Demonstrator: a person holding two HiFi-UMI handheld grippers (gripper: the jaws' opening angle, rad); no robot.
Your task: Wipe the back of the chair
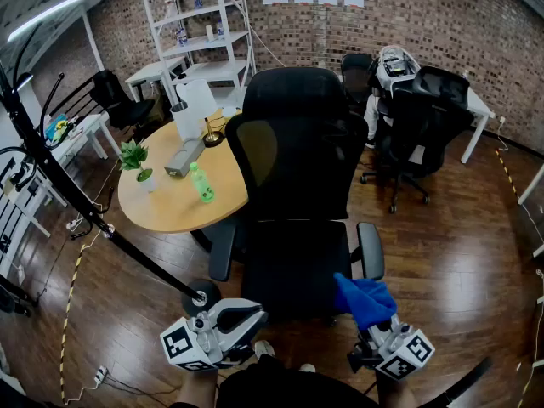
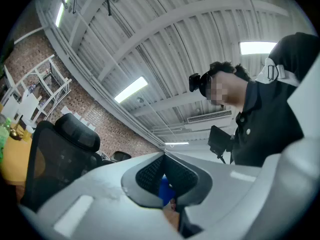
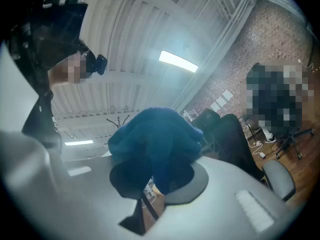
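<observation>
Office chair [image 1: 293, 236] stands dead ahead, seat facing the person, its tall backrest [image 1: 293, 143] upright on the far side beside the round counter [image 1: 166, 206]. Right gripper [image 1: 371, 323], fingers clamped on a blue cloth [image 1: 364, 300], sits by the seat's near right corner. Left gripper [image 1: 253, 317] has its fingers closed, holding nothing.

Head view: bright, even overhead light, soft sheen on wood floor [image 1: 459, 253], heavy fisheye bending, black corners. Both gripper views: ceiling strip lights [image 2: 131, 89] blown out; hazy glare in right gripper view; blue cloth [image 3: 155, 139] close, out of focus
</observation>
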